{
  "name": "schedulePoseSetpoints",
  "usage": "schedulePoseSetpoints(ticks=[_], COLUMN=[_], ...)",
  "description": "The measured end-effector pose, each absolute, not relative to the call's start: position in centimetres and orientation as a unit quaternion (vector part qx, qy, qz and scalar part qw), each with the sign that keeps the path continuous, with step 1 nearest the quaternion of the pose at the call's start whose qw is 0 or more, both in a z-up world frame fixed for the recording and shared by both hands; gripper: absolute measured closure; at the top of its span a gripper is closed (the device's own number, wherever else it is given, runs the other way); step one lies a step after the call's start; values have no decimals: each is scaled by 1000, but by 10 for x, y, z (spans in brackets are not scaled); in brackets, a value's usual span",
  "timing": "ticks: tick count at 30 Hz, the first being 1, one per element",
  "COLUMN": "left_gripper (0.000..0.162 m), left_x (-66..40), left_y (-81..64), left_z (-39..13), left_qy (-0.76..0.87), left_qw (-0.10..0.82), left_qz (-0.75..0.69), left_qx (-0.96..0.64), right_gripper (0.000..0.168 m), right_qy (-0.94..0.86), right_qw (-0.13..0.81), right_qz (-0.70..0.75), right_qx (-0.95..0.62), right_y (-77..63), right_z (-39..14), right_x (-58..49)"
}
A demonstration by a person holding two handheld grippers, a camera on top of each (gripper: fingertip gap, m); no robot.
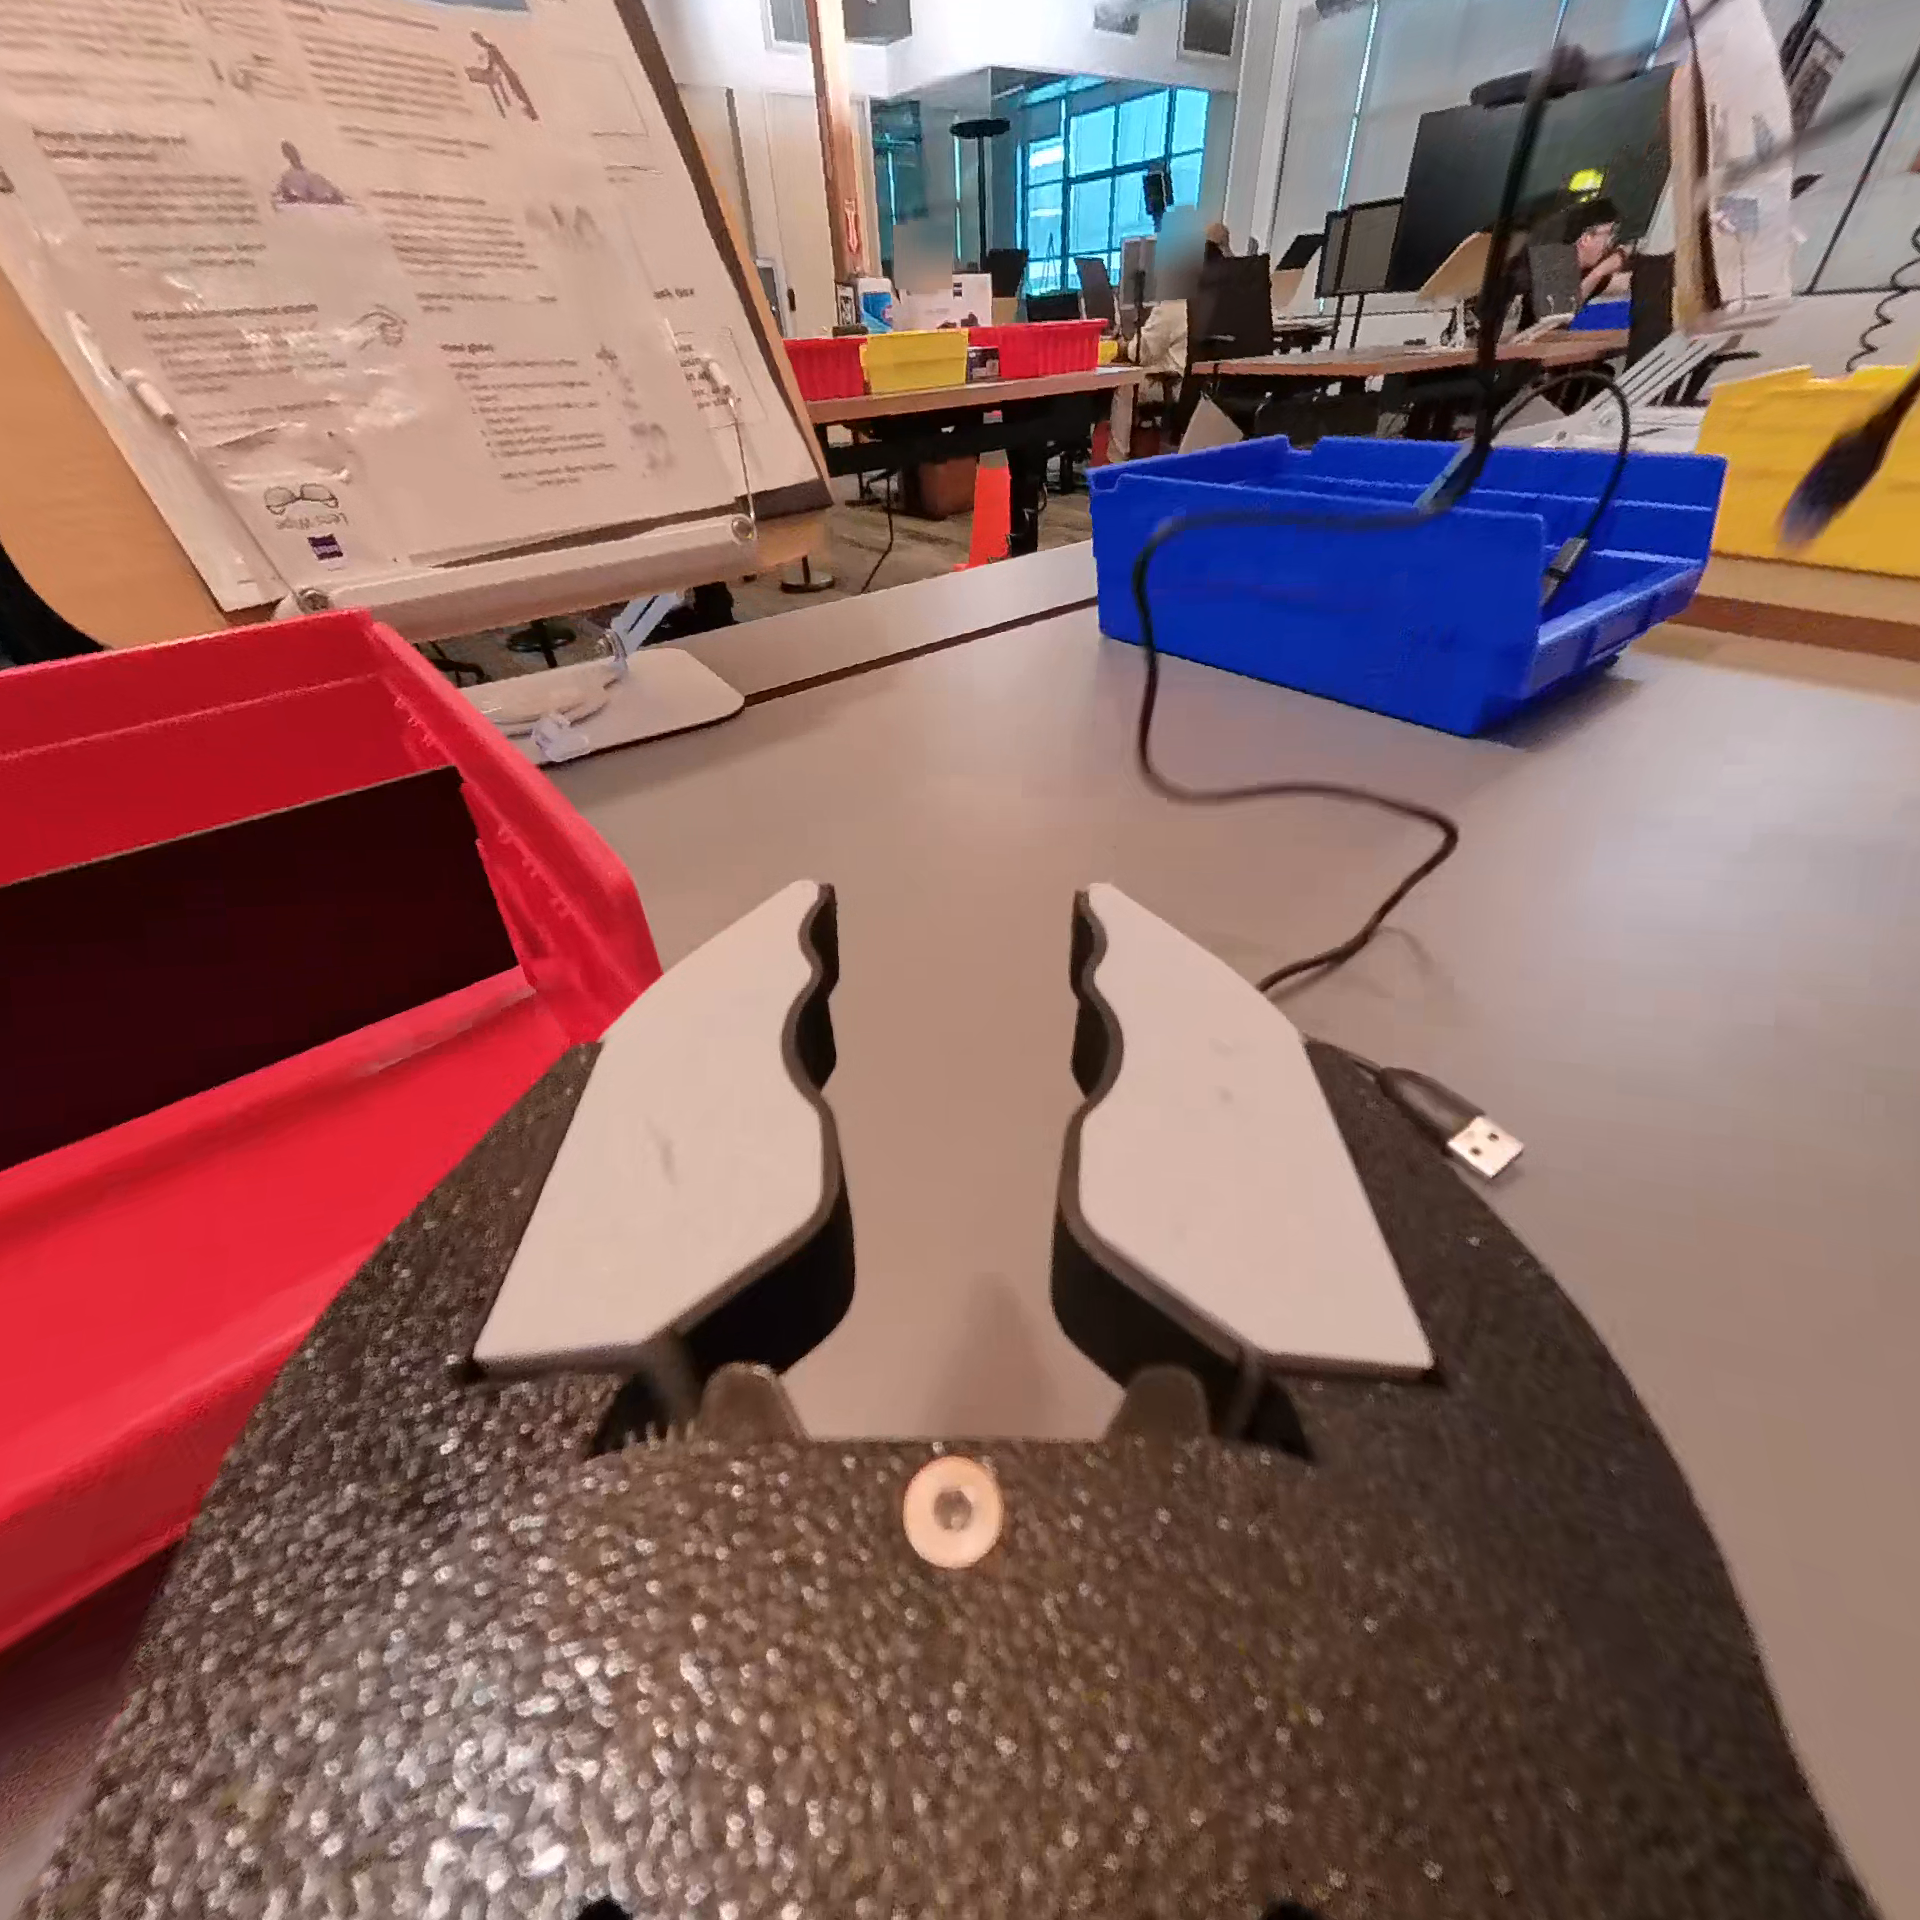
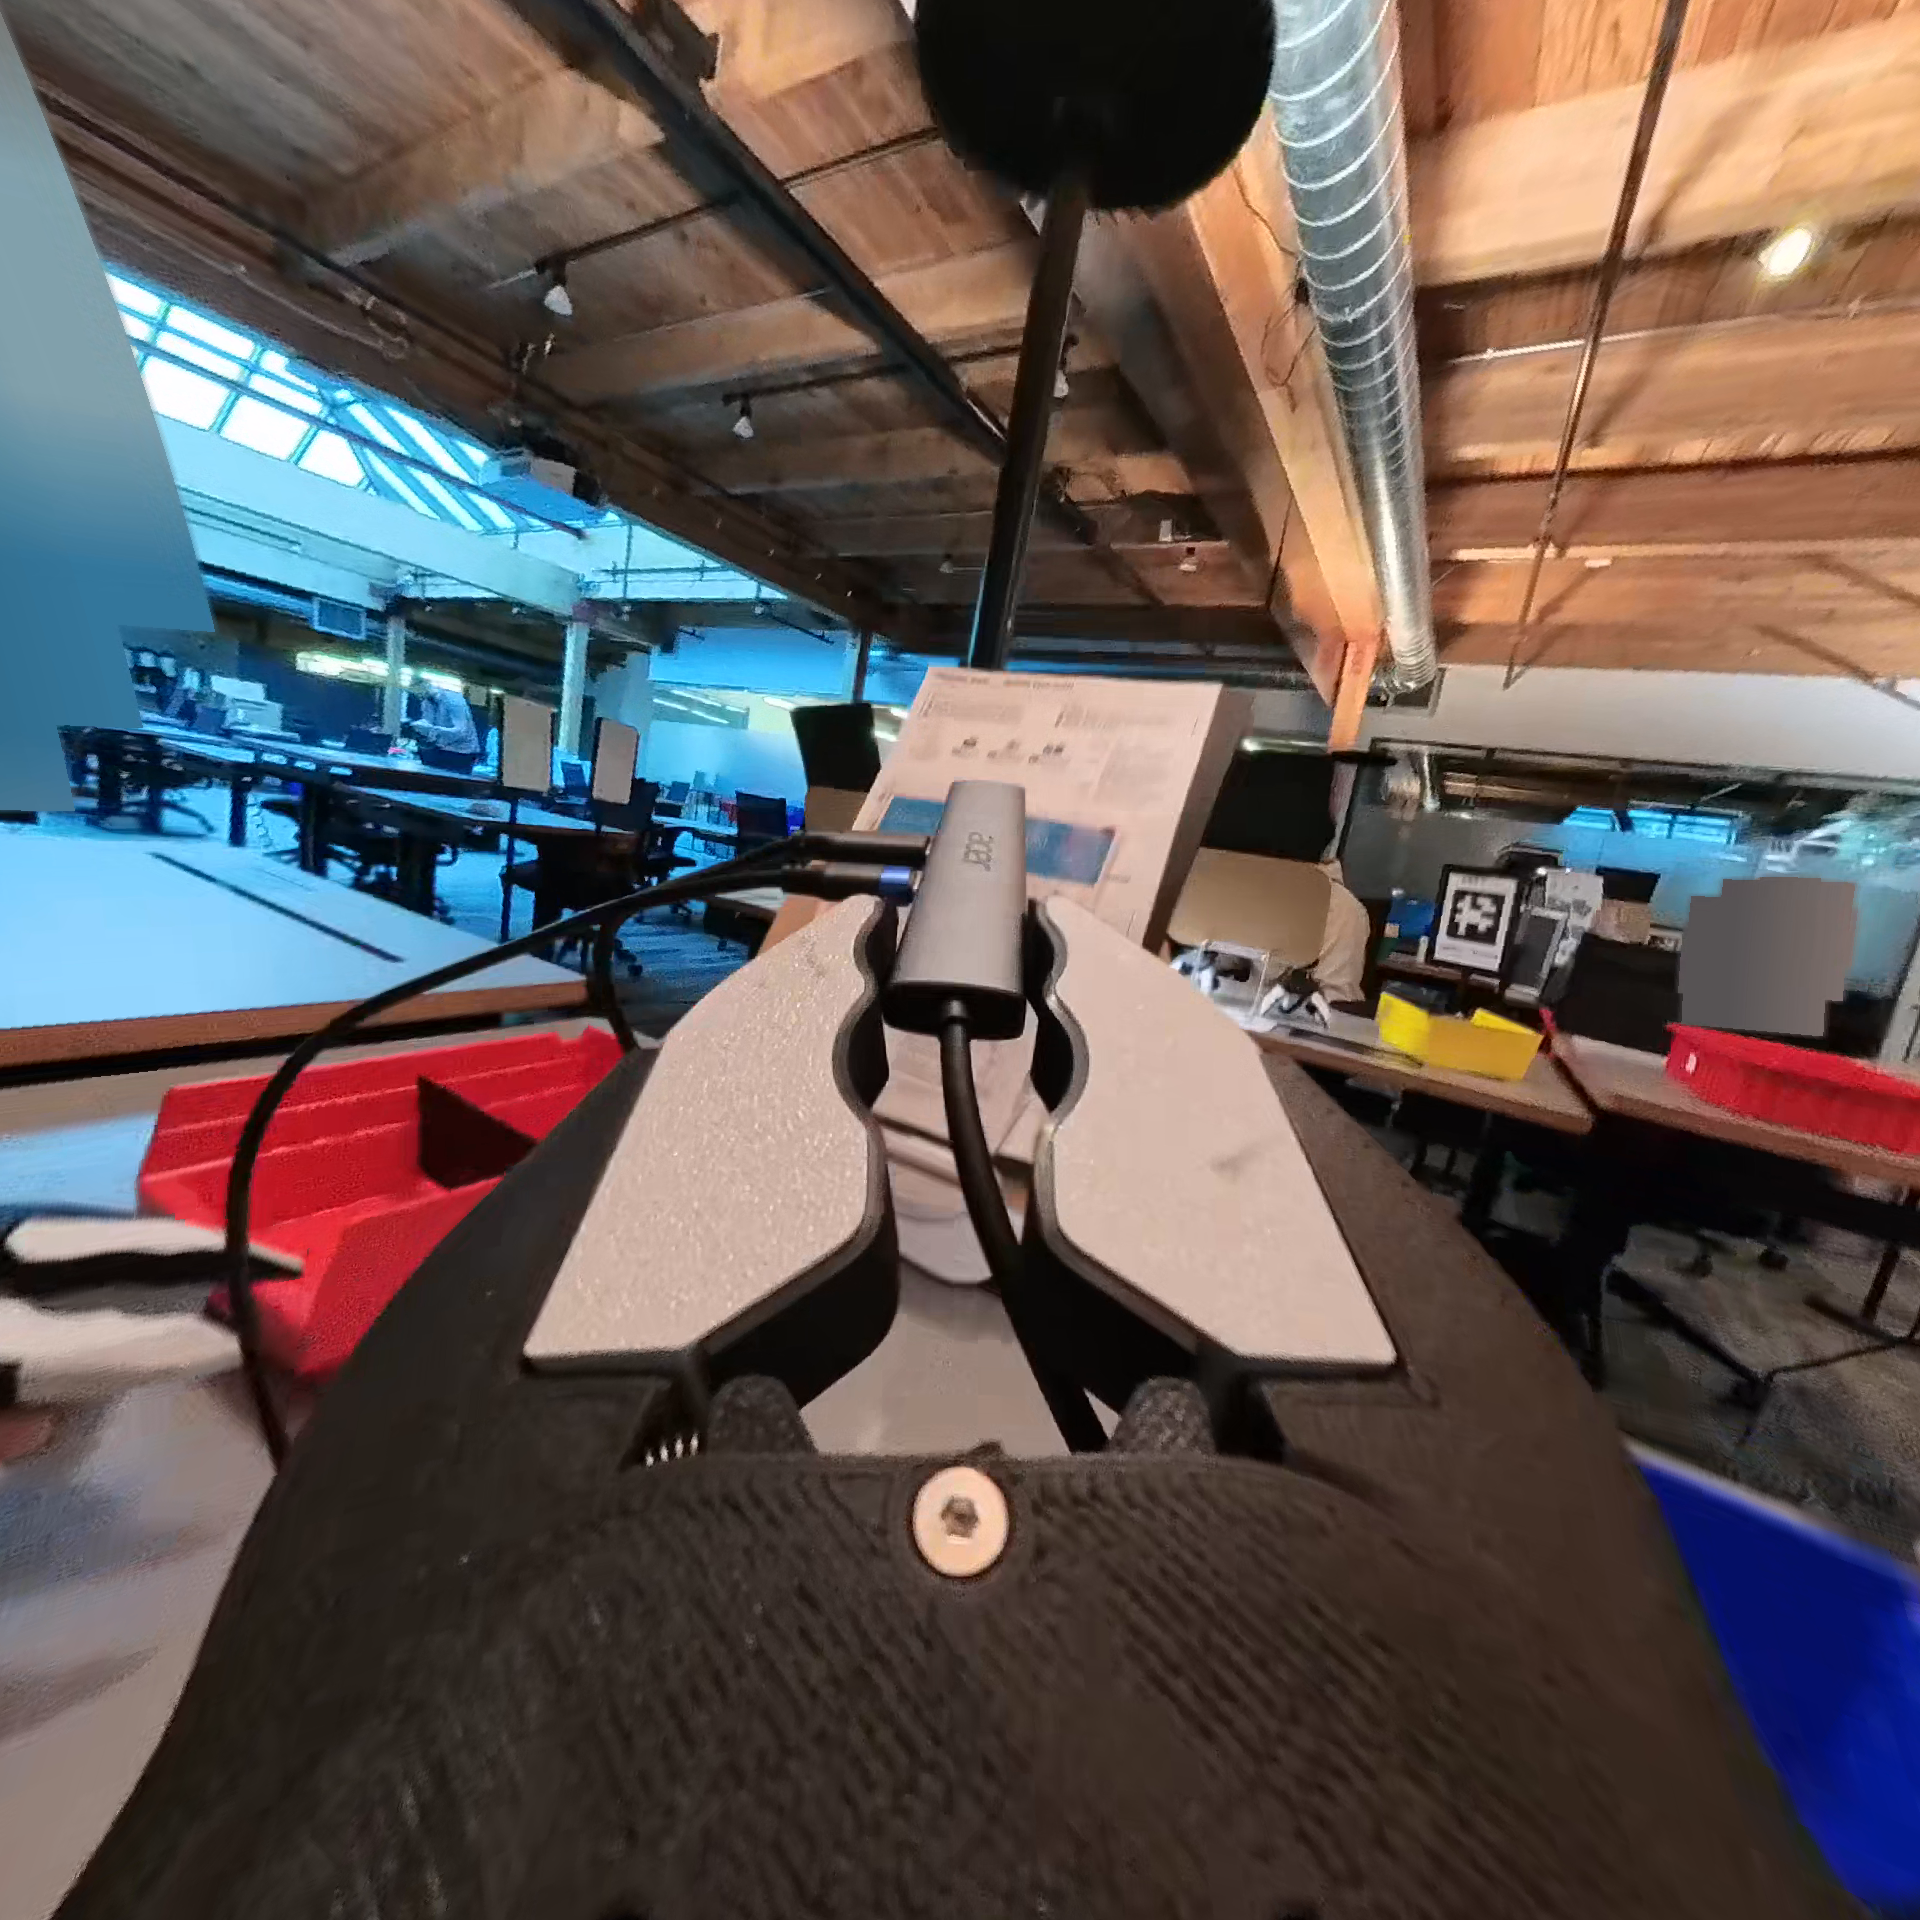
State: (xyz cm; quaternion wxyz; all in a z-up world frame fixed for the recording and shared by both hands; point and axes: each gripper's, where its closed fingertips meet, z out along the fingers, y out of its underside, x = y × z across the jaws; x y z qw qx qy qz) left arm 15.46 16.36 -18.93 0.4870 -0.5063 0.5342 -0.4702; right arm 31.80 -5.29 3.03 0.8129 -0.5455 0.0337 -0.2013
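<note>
My right gripper (image 2: 956,914) is shut on a grey USB hub (image 2: 961,904) and holds it up in the air, tilted toward the ceiling. Two black cables (image 2: 582,925) are plugged into the hub's left side and hang down to the left; the hub's own cable (image 2: 977,1164) runs back between my fingers. My left gripper (image 1: 951,904) is open and empty, low over the grey table (image 1: 1558,883). A black cable (image 1: 1299,800) lies on the table ahead of it, with a loose USB plug (image 1: 1486,1146) just right of the right finger.
A red bin (image 1: 260,935) stands close on the left; it also shows in the right wrist view (image 2: 364,1143). A blue bin (image 1: 1403,582) stands ahead on the right, a yellow bin (image 1: 1808,468) behind it. A tilted instruction board (image 1: 395,291) stands at back left. The tips of one gripper are about 35 cm away from the tips of the other.
</note>
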Motion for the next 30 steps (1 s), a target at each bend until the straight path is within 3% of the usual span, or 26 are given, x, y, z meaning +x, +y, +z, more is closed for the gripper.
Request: schedulePoseSetpoints(ticks=[23, 26, 30], left_gripper=[129, 129, 129], left_x=[151, 152, 152], left_y=[167, 167, 166], left_z=[-183, -184, -184], left_qy=[510, 513, 513], left_qw=[510, 504, 501], left_qz=[-480, -480, -486], left_qx=[-499, -502, -500], right_gripper=[144, 144, 144], right_qy=[40, 60, 87], right_qw=[772, 743, 680], right_qz=[-410, -432, -462], right_qx=[-483, -507, -563], right_y=[-105, -106, -100], right_z=[410, 415, 365], right_x=[451, 474, 513])
